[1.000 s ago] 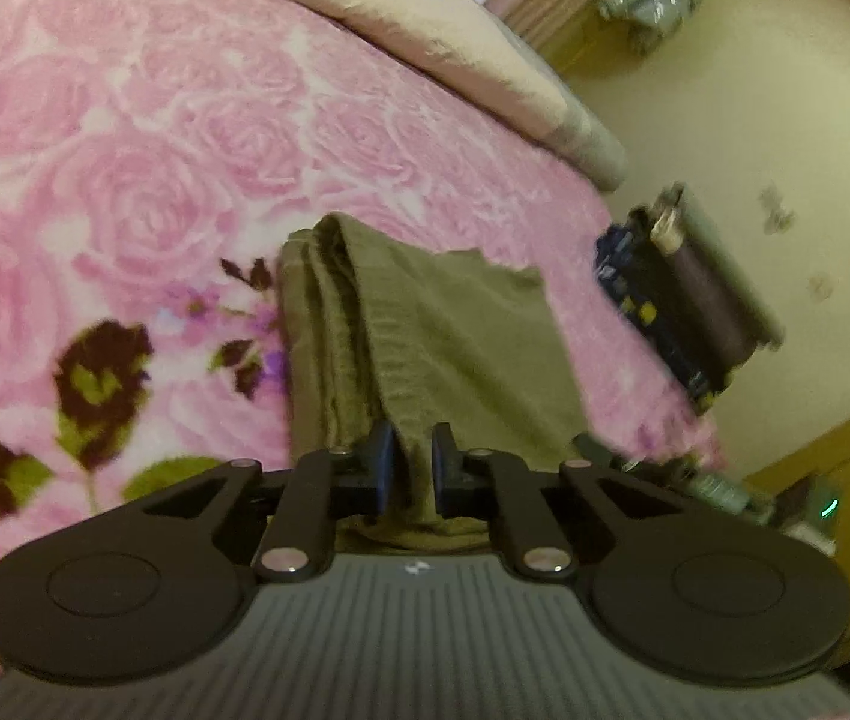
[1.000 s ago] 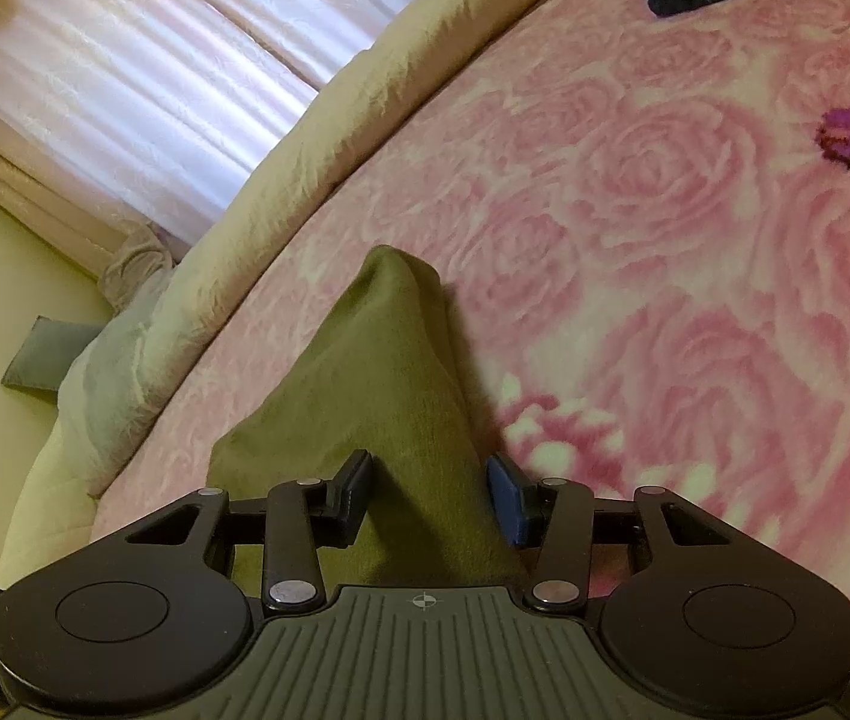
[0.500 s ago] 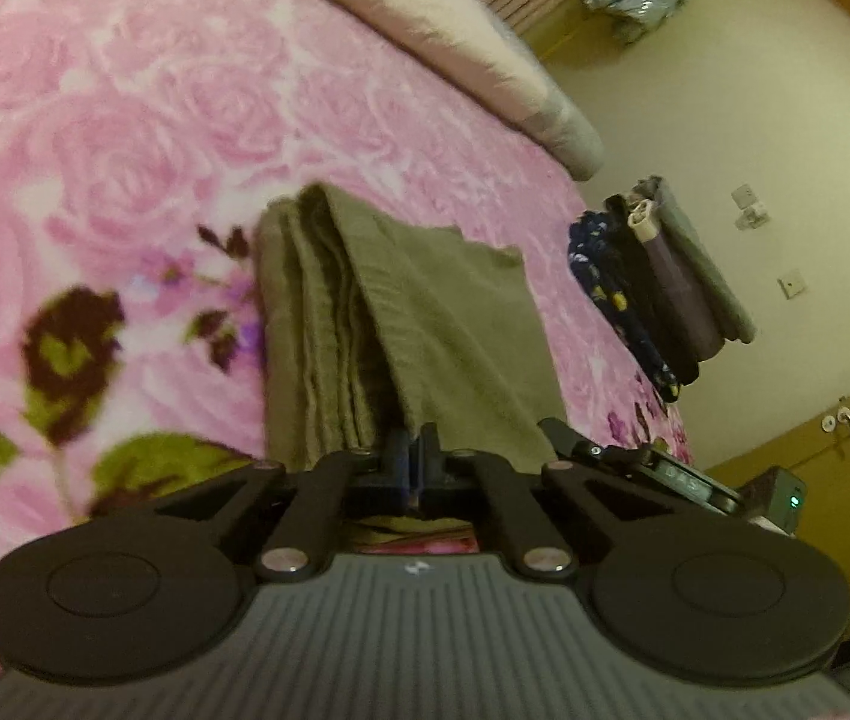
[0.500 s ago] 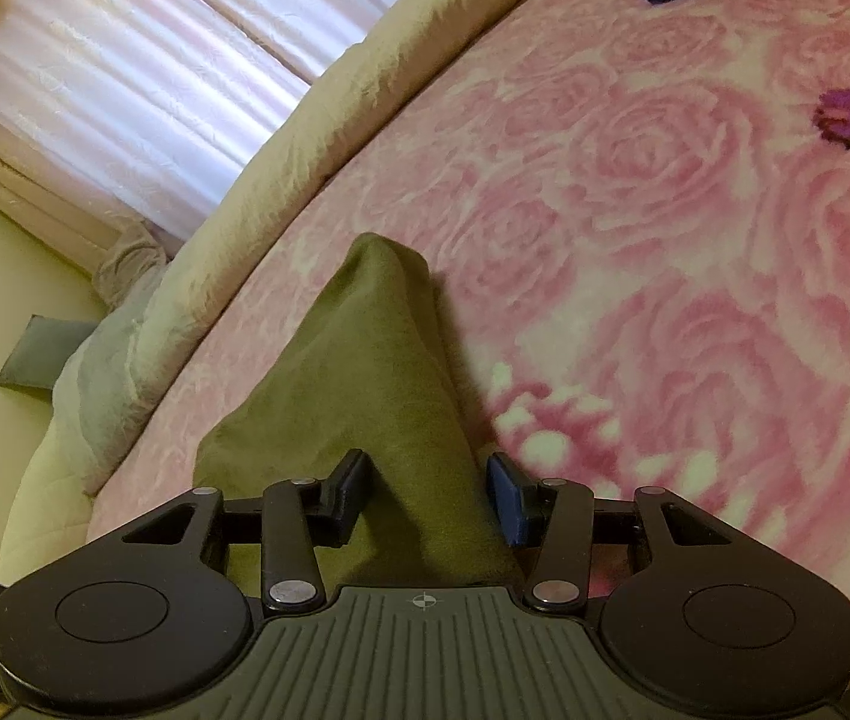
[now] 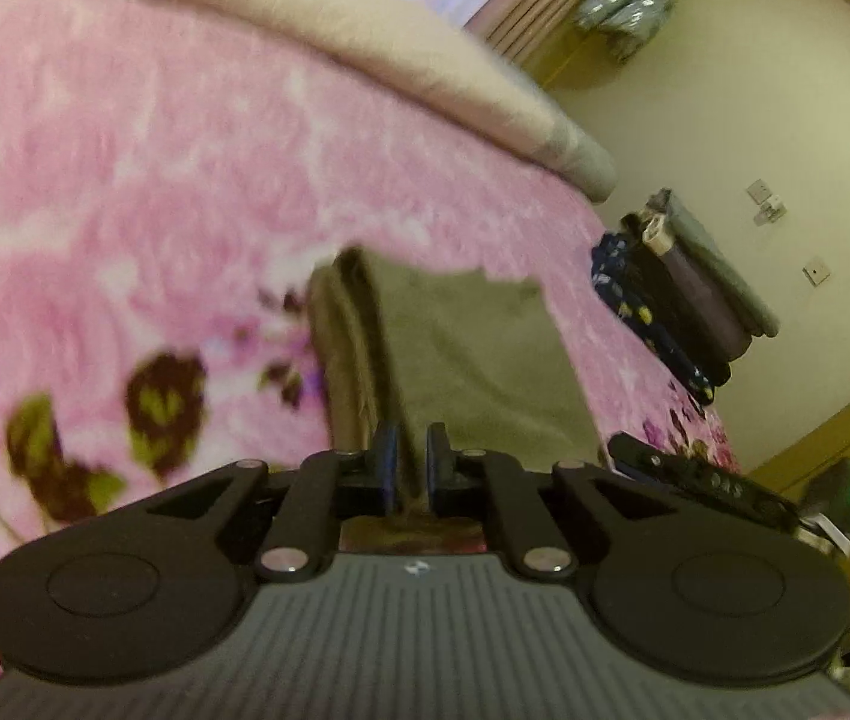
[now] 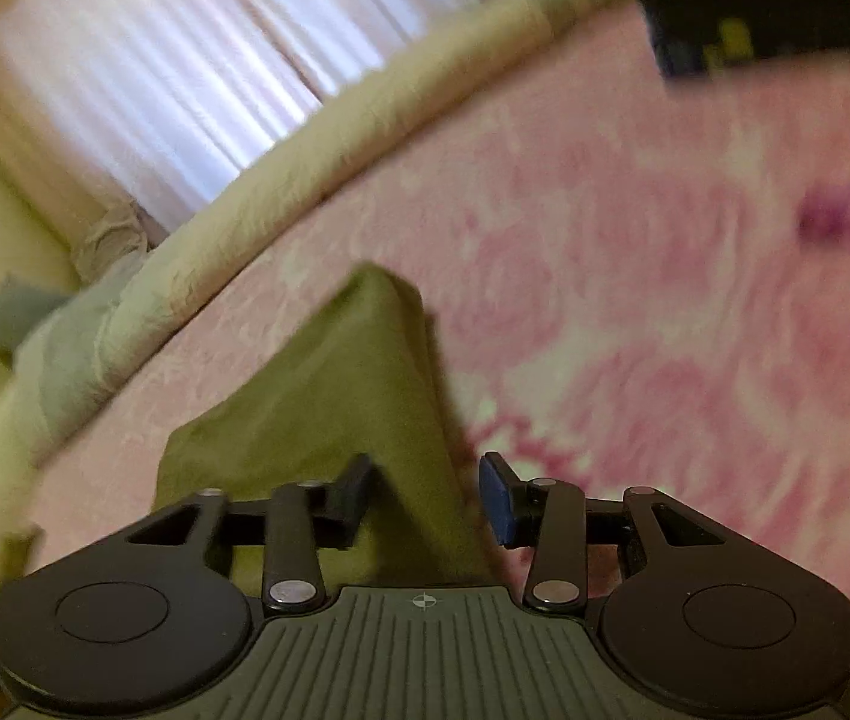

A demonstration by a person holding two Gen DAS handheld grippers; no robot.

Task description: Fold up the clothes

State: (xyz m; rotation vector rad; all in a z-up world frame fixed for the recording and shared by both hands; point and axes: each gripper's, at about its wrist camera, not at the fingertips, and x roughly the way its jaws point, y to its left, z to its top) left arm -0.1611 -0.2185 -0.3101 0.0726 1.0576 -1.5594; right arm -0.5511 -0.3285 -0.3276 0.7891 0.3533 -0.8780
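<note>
One folded olive cloth [image 5: 473, 354] lies on the pink bed [image 5: 143, 192]. The left gripper [image 5: 412, 468] pinches its near edge; the right gripper [image 6: 425, 492] has its fingers spread over it. One stack of clothes [image 5: 683, 300] sits beyond the cloth.

No words, numbers or brand names can be read in either view. The only sign is a small round crosshair mark on the ribbed grey body of the right tool [image 6: 428, 495]; a like mark on the left tool [image 5: 412, 471] is too blurred to tell.
</note>
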